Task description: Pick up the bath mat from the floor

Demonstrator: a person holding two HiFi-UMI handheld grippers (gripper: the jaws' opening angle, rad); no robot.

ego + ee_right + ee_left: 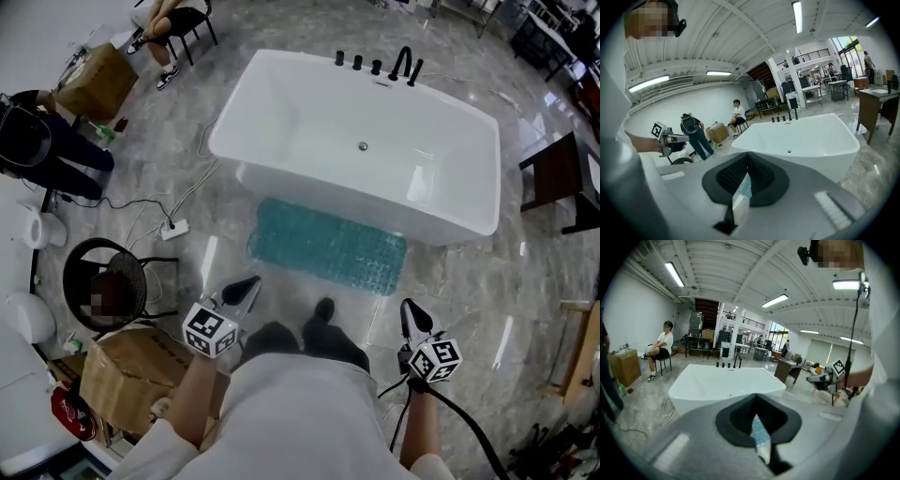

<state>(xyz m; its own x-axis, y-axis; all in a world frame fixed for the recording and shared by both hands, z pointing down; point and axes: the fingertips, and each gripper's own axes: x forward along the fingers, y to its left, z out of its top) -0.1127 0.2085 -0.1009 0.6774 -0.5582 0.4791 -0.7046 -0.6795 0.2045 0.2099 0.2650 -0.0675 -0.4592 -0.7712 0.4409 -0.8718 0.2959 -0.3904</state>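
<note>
1. Trouser legs [328, 342] of the person are nearest, flanked by the left gripper [246, 286] and the right gripper [411, 312]. Each gripper has its jaws pressed together with nothing between them.
2. Ahead of both, and apart from them, the teal bath mat [328, 246] lies flat on the marble floor [469, 281].
3. The mat's far edge runs along the foot of the white bathtub [309, 122].
4. Black taps [380, 66] stand on the tub's far rim.
</note>
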